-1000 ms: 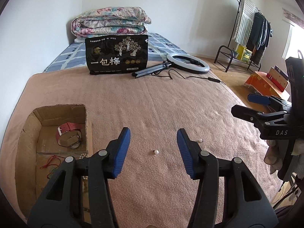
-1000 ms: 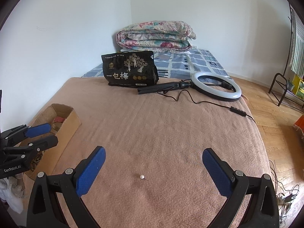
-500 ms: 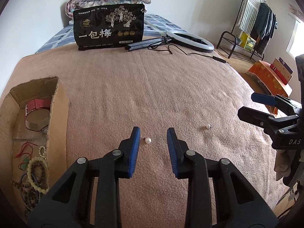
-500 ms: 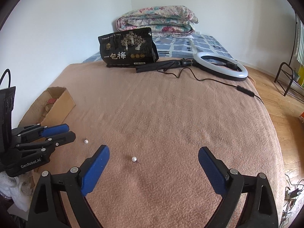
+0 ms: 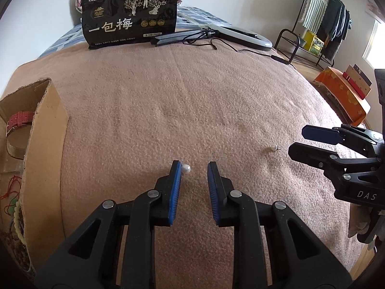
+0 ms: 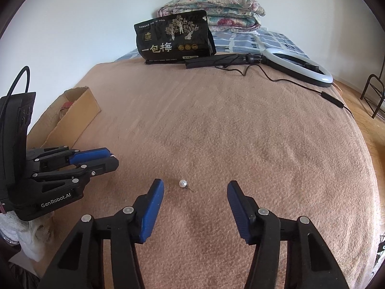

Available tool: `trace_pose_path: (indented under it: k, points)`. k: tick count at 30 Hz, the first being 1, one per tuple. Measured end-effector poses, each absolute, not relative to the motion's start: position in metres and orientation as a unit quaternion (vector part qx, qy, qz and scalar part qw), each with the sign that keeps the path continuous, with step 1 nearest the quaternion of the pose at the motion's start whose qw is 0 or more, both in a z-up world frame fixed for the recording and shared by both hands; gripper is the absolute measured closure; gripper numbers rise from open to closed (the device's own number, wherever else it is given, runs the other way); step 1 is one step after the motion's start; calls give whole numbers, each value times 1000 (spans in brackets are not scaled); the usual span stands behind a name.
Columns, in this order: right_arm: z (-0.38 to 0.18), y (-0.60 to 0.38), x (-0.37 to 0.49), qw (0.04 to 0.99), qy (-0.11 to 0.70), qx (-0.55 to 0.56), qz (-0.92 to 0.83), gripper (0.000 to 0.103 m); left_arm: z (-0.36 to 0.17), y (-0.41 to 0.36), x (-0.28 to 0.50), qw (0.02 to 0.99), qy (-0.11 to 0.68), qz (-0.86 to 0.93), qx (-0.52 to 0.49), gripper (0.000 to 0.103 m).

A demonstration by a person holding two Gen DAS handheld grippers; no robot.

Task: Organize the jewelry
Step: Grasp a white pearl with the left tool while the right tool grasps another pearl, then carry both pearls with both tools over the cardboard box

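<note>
left claw (image 5: 193, 168) has been narrowing, a small white pearl earring (image 5: 186, 168) against its left pad; right claw (image 6: 195, 187), also closing, stands half-wide around a second pearl stud (image 6: 183, 183) on the pink bed blanket (image 6: 240, 132).

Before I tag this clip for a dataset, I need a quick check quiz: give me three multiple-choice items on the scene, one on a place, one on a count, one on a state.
1. Where does the cardboard box sit in the left wrist view?
A. at the left edge of the blanket
B. beside the ring light
C. on the floor

2. How many loose pearl earrings lie on the blanket?
A. one
B. two
C. four

3. How does the right gripper stand to its pearl earring?
A. clamped on it
B. lifting it clear
C. open around it, apart from it

Answers:
1. A, the box hugs the blanket's left edge.
2. B, one by the left gripper, at its left finger, and one near the right gripper.
3. C, the jaws have just been closing, but blanket shows on both sides of the pearl.
</note>
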State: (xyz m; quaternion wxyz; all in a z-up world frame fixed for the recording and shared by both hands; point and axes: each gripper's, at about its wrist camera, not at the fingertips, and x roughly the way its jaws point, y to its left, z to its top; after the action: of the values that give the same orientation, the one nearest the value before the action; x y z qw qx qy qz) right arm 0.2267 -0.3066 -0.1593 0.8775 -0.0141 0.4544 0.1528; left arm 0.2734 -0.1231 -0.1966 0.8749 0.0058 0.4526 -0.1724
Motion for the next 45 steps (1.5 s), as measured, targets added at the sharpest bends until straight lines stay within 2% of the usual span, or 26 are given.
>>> trace_pose_path:
  k: [7,15,20,29,31,45]
  points:
    - [-166,-301,229,873,459,-11,164,59,-202,-122,277,876,453,-164,10,81]
    - [-175,-292,233,867,468,-19,171,67,-207,-119,281,877,454,-154,11,93]
    - [-180,-288,238,865,472,-27,170,71,-208,-120,280,879,451,-154,14,94]
    - [-184,-284,242,862,479,-51,159,87,-207,-119,279,879,451,-156,6,94]
    - [-183,-284,242,861,480,-54,157,96,-207,-118,280,879,451,-156,6,94]
    - [-166,-290,231,871,466,-36,153,97,-192,-110,272,881,447,-154,-6,95]
